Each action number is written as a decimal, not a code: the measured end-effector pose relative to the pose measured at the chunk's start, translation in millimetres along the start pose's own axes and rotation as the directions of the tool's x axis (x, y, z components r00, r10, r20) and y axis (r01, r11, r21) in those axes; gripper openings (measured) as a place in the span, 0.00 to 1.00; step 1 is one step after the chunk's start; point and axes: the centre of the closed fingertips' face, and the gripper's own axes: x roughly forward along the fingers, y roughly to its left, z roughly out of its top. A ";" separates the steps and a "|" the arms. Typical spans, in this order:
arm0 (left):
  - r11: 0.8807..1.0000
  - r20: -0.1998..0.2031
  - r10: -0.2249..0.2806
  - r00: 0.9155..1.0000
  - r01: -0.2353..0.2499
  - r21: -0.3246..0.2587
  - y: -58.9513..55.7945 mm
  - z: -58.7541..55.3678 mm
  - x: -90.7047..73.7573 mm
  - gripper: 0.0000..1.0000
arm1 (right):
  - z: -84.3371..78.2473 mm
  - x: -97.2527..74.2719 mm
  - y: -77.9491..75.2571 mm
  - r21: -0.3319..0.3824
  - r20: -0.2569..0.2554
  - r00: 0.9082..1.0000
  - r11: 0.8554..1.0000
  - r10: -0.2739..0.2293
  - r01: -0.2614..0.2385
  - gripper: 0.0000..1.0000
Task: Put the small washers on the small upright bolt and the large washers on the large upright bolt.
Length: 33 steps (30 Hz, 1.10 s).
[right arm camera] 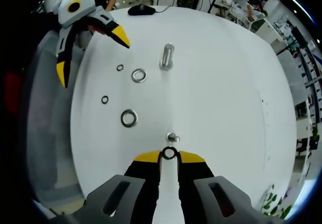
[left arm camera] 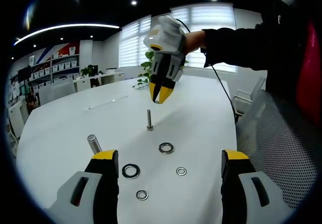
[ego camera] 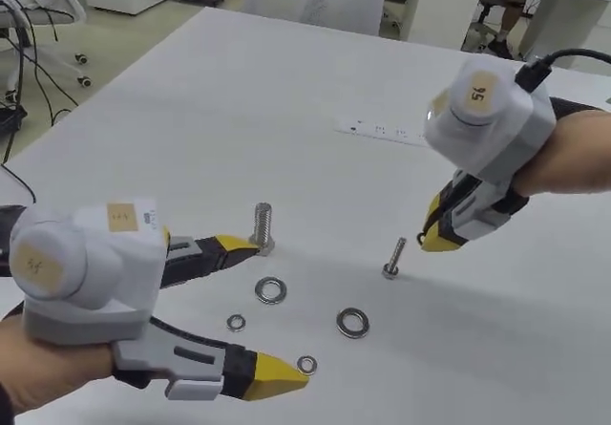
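The large upright bolt (ego camera: 263, 226) and the small upright bolt (ego camera: 393, 258) stand on the white table (ego camera: 239, 129). Two large washers (ego camera: 271, 290) (ego camera: 353, 323) and two small washers (ego camera: 236, 323) (ego camera: 306, 364) lie flat in front of them. My left gripper (ego camera: 260, 310) is open low over the table, its jaws spread around the loose washers without touching them. My right gripper (ego camera: 431, 239) hovers just right of and above the small bolt. In the right gripper view it (right arm camera: 169, 154) is shut on a small washer (right arm camera: 165, 152), directly above the small bolt (right arm camera: 173, 137).
A white strip with small markings (ego camera: 382, 131) lies on the table beyond the bolts. Office chairs and cables (ego camera: 38, 53) stand past the table's left edge, and desks line the far side.
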 end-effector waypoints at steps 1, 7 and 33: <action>1.000 -0.001 0.000 1.000 0.000 0.000 0.0 -0.1 -0.1 0.84 | 1.1 0.5 -0.6 -0.002 0.000 1.000 1.000 0.000 0.000 0.14; 1.000 0.000 0.005 1.000 -0.005 -0.005 1.4 -0.4 -0.7 0.84 | 7.2 5.2 -5.3 -0.014 0.000 1.000 1.000 0.006 -0.006 0.14; 1.000 -0.007 0.013 1.000 -0.013 -0.015 7.0 -1.9 2.3 0.83 | 8.6 22.8 -14.4 -0.019 -0.012 0.999 0.999 0.038 -0.038 0.14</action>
